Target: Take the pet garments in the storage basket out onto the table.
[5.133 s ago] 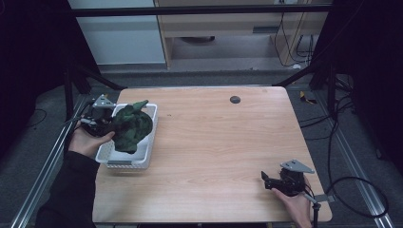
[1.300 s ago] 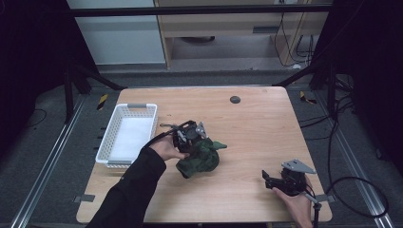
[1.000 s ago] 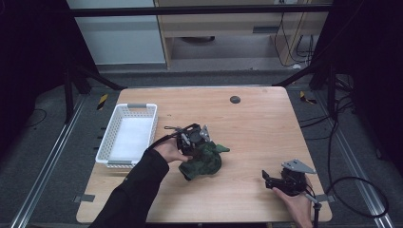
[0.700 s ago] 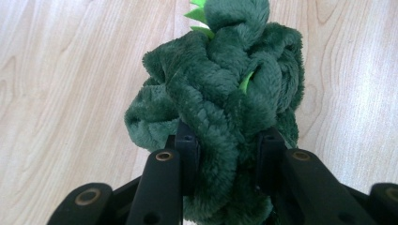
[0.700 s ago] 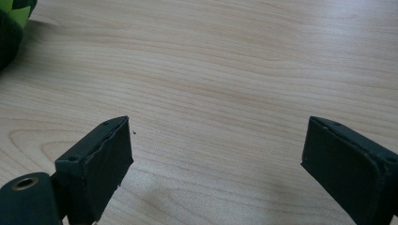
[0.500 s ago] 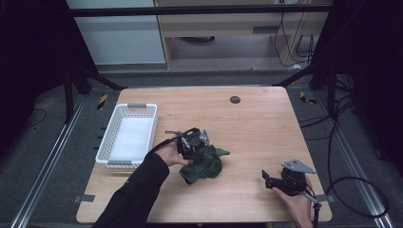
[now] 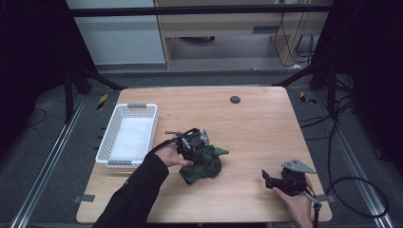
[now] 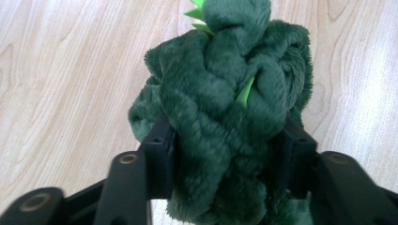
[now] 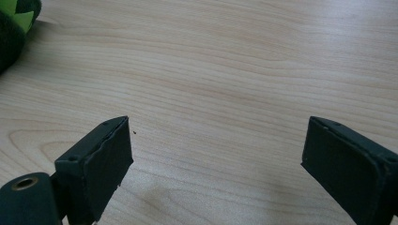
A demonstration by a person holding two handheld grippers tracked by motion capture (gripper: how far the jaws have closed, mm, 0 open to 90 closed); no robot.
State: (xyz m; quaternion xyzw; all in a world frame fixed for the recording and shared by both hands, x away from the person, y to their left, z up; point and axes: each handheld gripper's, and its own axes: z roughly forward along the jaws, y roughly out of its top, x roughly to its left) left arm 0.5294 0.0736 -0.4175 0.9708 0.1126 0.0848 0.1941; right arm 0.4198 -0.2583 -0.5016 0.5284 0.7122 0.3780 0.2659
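A dark green plush toy [image 7: 205, 163] with light green spikes lies on the wooden table [image 7: 247, 123] near its middle. My left gripper [image 7: 194, 145] is shut on the plush toy [image 8: 225, 108], whose fabric bulges between the two black jaws. At the table's front right my right gripper [image 7: 267, 176] rests low over the wood, open, with nothing between its fingers [image 9: 101, 161]. A corner of the plush toy [image 9: 14, 23] shows at the top left of the right gripper view.
A white plastic basket [image 7: 128, 135] stands on the left part of the table, nothing in it. A small dark round mark [image 7: 235, 99] sits near the far edge. Black frame bars and cables surround the table.
My left gripper has carried the plush toy out of the basket to the table's middle and lowered it onto the wood. The right gripper has stayed still.
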